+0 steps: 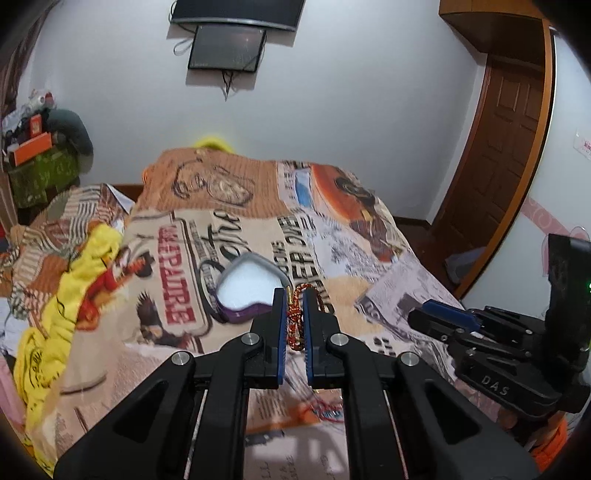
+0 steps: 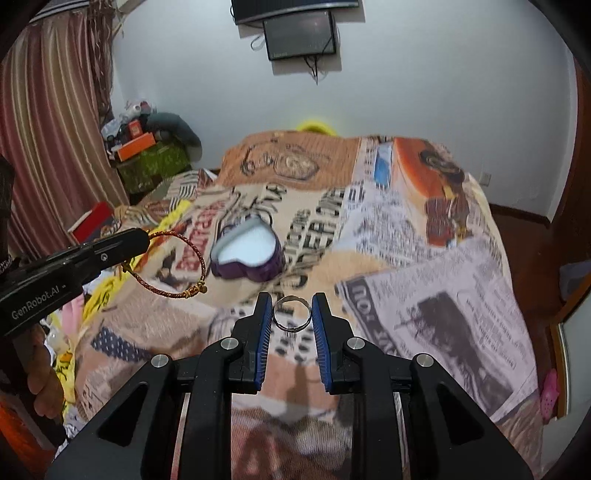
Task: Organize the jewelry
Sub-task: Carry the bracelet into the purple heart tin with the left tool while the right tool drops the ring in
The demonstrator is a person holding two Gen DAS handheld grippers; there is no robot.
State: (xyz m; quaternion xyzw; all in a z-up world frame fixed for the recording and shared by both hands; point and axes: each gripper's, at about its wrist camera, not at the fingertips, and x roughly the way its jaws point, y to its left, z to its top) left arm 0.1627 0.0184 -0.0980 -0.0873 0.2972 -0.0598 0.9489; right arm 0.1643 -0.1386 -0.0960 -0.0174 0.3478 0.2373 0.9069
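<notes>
My left gripper (image 1: pixel 293 299) is shut on a red and gold braided bracelet (image 1: pixel 297 322), held above the bed. From the right wrist view the bracelet (image 2: pixel 184 293) hangs as a loop from the left gripper (image 2: pixel 146 236). My right gripper (image 2: pixel 291 306) is shut on a thin silver ring (image 2: pixel 291 314), held between the blue pads. An open purple heart-shaped jewelry box (image 1: pixel 245 286) with a white inside lies on the bedspread ahead of both grippers; it also shows in the right wrist view (image 2: pixel 247 253). The right gripper (image 1: pixel 424 314) shows at the right of the left wrist view.
A printed bedspread (image 2: pixel 406 295) covers the bed. Yellow cloth (image 1: pixel 48 332) lies on its left side. Boxes and clutter (image 2: pixel 147 155) stand at the far left by a striped curtain (image 2: pixel 48 129). A wooden door (image 1: pixel 498 147) is at the right. A screen (image 2: pixel 301 35) hangs on the wall.
</notes>
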